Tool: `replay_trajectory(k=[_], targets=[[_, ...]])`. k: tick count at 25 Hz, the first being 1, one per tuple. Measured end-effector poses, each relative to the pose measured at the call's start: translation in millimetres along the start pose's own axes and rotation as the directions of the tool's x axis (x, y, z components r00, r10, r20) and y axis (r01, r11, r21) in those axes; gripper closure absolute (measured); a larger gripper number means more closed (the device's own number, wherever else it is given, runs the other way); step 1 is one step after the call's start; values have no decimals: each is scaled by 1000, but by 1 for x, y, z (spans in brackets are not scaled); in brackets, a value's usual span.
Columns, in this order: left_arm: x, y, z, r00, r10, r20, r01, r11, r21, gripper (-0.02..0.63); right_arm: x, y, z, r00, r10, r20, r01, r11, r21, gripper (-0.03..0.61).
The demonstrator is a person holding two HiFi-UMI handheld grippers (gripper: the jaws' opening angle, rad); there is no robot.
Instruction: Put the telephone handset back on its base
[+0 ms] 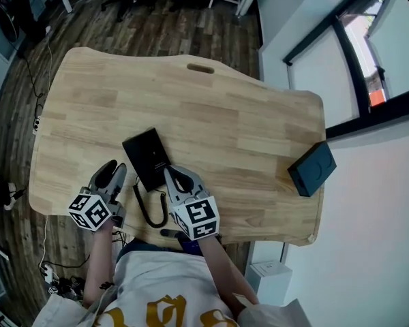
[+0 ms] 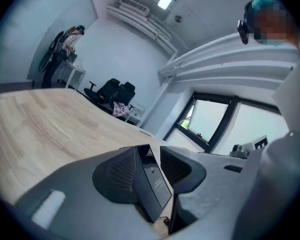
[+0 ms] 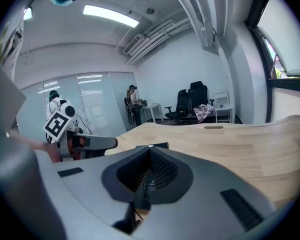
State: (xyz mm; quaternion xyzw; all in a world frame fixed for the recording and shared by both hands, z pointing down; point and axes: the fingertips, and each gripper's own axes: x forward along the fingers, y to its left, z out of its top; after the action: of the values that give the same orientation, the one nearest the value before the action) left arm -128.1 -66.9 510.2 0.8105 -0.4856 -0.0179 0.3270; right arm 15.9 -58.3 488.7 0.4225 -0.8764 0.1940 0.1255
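The black telephone (image 1: 146,157) lies flat on the wooden table (image 1: 225,107) near its front edge. I cannot tell its handset from its base. Its black cord (image 1: 150,213) loops toward the table edge. My left gripper (image 1: 110,177) hovers just left of the phone, open with nothing in it. In the left gripper view the phone (image 2: 155,184) shows through the gap of that gripper (image 2: 149,151). My right gripper (image 1: 178,178) is at the phone's near right corner, jaw tips together and empty. Its view shows the gripper (image 3: 149,153) shut, with the phone's edge (image 3: 159,146) just beyond.
A dark blue box (image 1: 312,168) sits at the table's right edge. A handle slot (image 1: 200,68) is cut near the far edge. A person's torso is at the front edge. Office chairs (image 3: 190,99) and people stand beyond the table.
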Motion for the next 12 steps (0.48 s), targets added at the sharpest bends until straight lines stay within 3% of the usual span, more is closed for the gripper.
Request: replay_trajectory(k=[3, 5, 7, 12], targets=[[-8, -14, 9, 997, 67, 31, -71, 985, 159, 548, -10, 2, 8, 1000, 6, 25, -6, 1000, 4, 572], [-12, -30, 10, 998, 59, 32, -65, 972, 227, 582, -20, 2, 11, 999, 2, 35, -2, 1000, 1, 572], [-14, -45, 8, 999, 38, 23, -42, 965, 259, 611, -29, 2, 14, 999, -7, 50, 8, 1000, -6, 572], [-20, -66, 9, 999, 49, 24, -54, 958, 282, 611, -48, 2, 25, 995, -28, 93, 33, 998, -50, 572]])
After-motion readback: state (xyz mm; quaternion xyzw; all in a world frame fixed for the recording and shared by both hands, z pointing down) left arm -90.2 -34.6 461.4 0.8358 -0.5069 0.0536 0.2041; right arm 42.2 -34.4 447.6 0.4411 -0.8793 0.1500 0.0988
